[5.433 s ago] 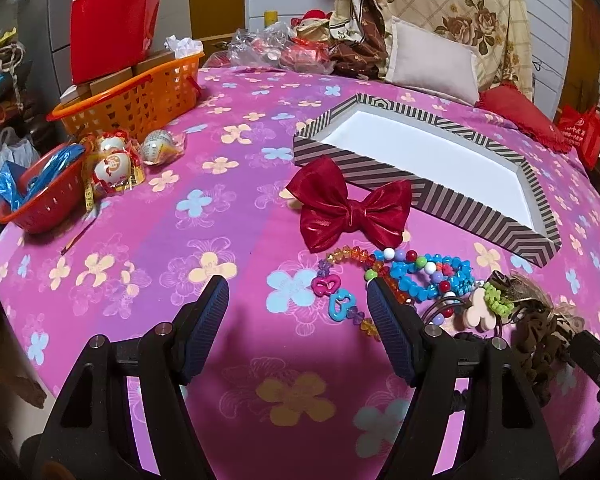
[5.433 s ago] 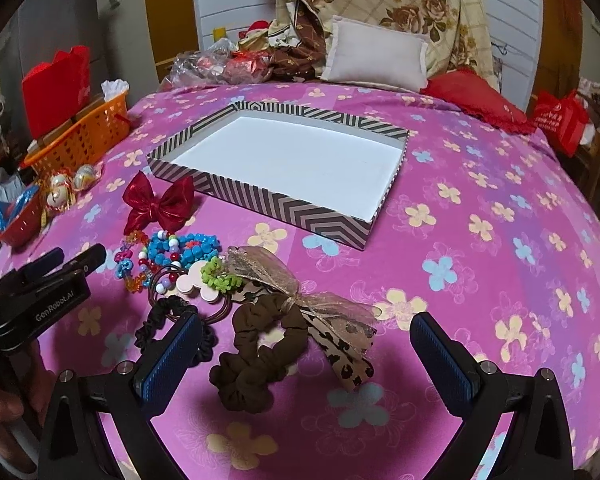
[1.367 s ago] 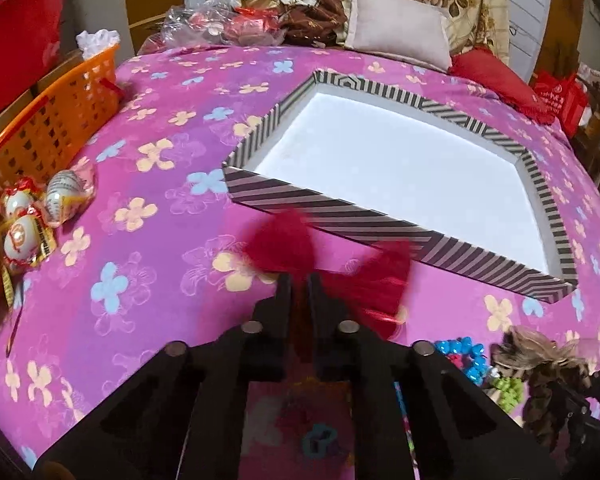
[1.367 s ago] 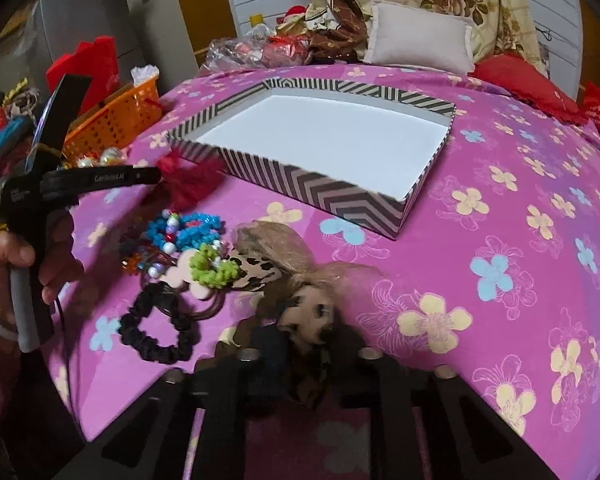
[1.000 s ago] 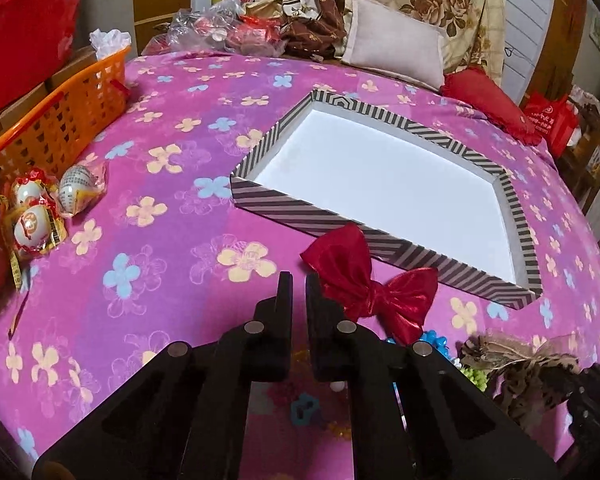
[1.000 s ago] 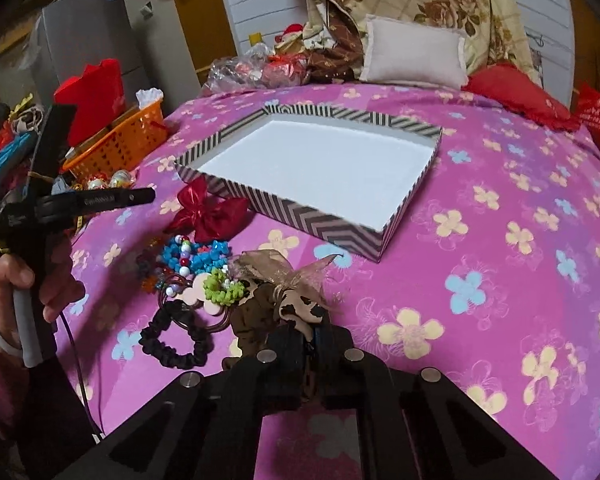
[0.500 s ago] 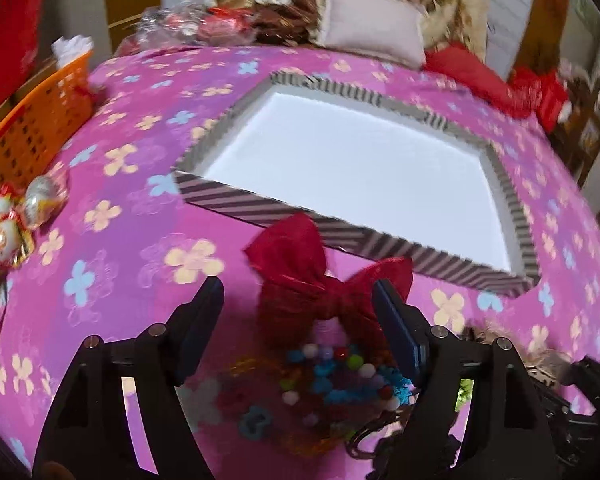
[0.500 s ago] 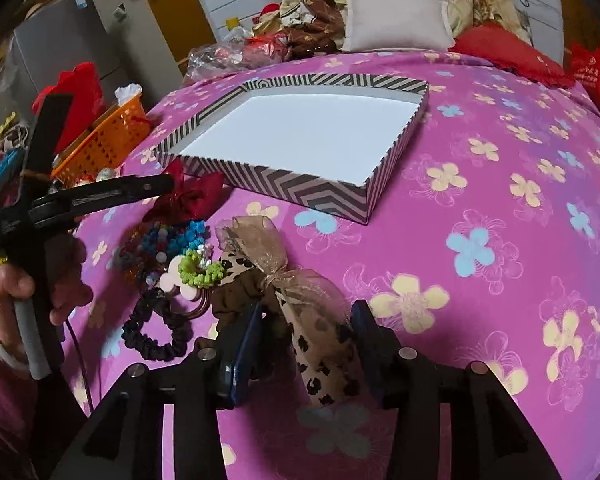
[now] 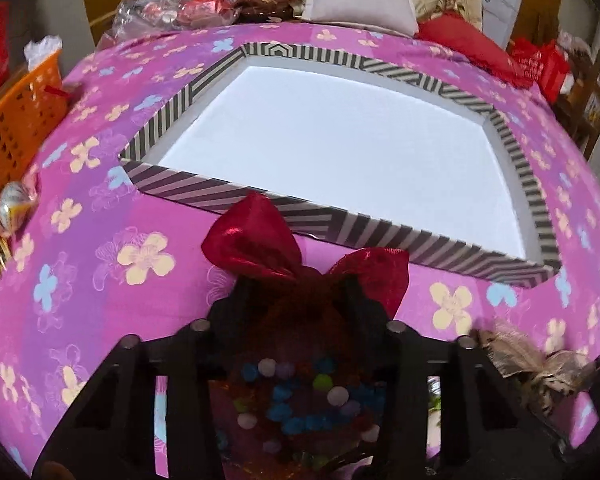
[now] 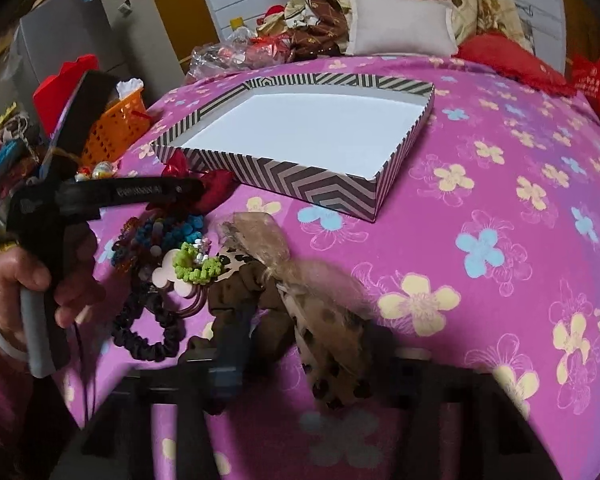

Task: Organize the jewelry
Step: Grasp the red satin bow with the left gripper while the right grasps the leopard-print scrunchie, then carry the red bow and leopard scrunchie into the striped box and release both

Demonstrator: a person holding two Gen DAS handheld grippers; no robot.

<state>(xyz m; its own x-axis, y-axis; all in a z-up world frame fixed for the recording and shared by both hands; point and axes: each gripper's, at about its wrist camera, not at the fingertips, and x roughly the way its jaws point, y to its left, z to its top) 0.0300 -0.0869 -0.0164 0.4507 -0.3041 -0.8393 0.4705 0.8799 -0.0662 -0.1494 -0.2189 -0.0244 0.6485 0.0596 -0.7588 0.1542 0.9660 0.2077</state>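
Note:
A striped box with a white inside lies open on the pink flowered cover; it also shows in the right wrist view. A red bow lies just in front of it. My left gripper has its fingers closing on the bow's middle, above blue bead bracelets. My right gripper has its fingers closing around a leopard-print bow and a brown scrunchie. A black scrunchie and a green hair tie lie to the left.
An orange basket stands at the far left, with wrapped eggs near it. Pillows and a red cushion lie behind the box. The left gripper's handle and the hand fill the left of the right wrist view.
Both grippers opened half a second ago and have since moved forward and narrowed, the left around the red bow, the right around the leopard-print bow and brown scrunchie.

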